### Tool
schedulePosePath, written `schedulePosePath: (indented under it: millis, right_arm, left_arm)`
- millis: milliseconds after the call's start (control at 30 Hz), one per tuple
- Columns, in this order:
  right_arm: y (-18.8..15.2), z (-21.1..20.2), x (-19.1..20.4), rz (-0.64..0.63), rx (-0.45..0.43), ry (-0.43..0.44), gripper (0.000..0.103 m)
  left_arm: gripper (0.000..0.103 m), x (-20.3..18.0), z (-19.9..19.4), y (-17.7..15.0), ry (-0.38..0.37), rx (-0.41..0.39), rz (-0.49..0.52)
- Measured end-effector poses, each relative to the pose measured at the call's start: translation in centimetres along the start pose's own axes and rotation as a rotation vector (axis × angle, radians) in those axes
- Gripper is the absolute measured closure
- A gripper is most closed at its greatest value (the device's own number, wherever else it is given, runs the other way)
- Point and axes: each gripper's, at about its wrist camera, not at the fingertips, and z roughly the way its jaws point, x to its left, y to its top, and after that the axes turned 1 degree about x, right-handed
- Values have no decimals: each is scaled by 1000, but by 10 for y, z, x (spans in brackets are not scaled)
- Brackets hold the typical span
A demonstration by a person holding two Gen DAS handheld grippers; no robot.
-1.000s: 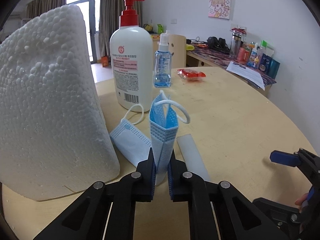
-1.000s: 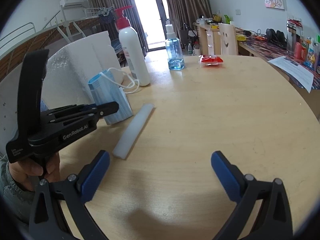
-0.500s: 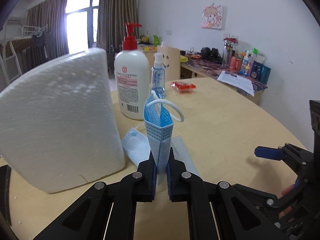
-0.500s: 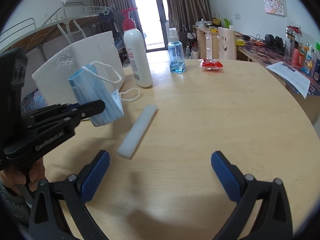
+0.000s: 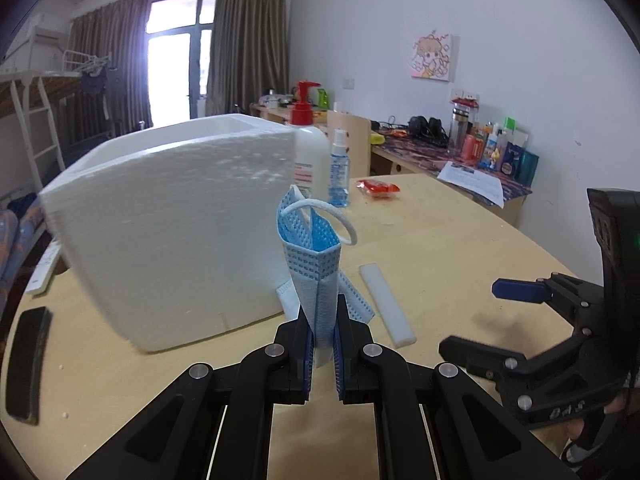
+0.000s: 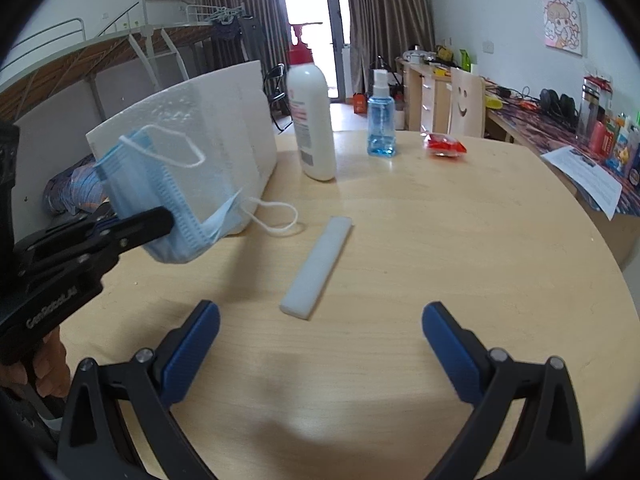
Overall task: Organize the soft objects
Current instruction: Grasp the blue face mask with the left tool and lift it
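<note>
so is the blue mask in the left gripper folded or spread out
Folded: the blue mask is doubled over and pinched between the shut left gripper pads, clear of the table.

Round wooden bench bearing a white pump bottle with red dispenser, a blue spray bottle to its right, and a red packet beyond; a black flat object lies at the near-left edge. Background: cluttered side desk, curtains, wall picture

The left tool is clamped tight, raised off the surface, tilted downward. The right tool hovers near, jaws spread wide, empty.
</note>
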Motion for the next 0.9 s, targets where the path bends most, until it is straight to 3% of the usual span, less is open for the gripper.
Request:
schedulePosePath:
  millis: [567, 700, 900]
  right_arm:
    - [17, 34, 17, -62, 68, -31, 1]
    - [18, 44, 20, -72, 97, -42, 7]
    - [17, 57, 24, -88, 143, -62, 29]
  left_arm:
    - [94, 31, -34, -17, 73, -52, -72]
    - [94, 33, -38, -18, 82, -59, -80]
    - [94, 35, -41, -21, 84, -63, -90]
